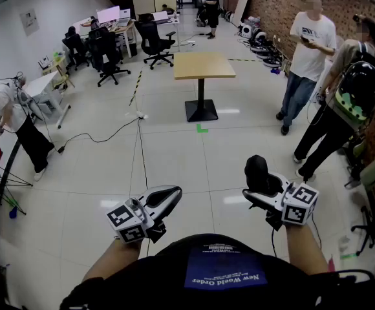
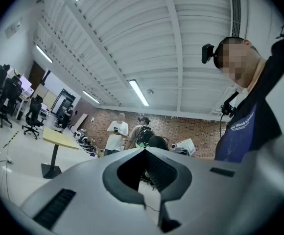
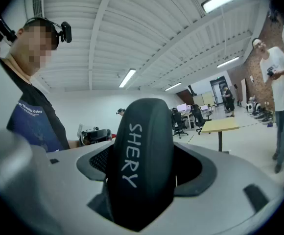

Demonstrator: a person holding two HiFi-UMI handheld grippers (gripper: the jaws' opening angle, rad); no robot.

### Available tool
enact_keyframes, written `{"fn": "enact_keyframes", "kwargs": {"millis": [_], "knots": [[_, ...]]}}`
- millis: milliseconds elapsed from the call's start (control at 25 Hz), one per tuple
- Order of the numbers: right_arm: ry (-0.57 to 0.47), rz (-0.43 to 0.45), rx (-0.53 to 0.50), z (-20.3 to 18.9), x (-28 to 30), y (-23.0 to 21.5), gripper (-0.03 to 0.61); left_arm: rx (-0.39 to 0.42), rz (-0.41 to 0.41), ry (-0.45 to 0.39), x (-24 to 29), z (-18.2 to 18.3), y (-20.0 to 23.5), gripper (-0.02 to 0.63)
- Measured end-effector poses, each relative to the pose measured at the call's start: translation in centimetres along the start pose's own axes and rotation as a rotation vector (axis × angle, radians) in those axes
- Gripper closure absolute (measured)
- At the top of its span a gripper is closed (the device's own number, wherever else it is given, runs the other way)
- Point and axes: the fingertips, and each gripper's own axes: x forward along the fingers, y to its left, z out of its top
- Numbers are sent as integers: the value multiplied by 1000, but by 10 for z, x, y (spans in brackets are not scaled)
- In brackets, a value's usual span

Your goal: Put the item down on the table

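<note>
Black matte item [image 3: 141, 155], looks rigid, prob. light, maybe slick. Your right gripper [image 1: 255, 196] clamps it mid-body, so keep that hold. Left gripper [image 1: 170, 196] closed, empty. Table [image 1: 200, 65] well apart.

Floor [image 1: 194, 166]: pale glossy tiles showing light reflections. Table [image 1: 203, 64]: square light-wood top on a black post with a square black base, standing mid-floor on the far side. A green tape mark [image 1: 202, 128] lies on the tiles just on the near side of the base. Left of the table, a black cable [image 1: 141, 148] runs from near to far and reaches a white power strip [image 1: 139, 115]. Yellow-black striped tape [image 1: 136, 86] lies beyond it. Black office chairs [image 1: 156, 42] stand at far left.
</note>
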Motion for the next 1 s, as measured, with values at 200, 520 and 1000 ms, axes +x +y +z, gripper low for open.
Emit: {"fn": "enact_keyframes", "kwargs": {"millis": [200,520,1000], "knots": [[-6,-9,-2,3,34,12,233,-9,4,-4,-33,8,24,611],[6,-5,20,-2,87,13,233,-29,25,10,-68,13,71,611],[18,84,51,12,146,-76,233,-53,110,19,-23,19,146,611]]}}
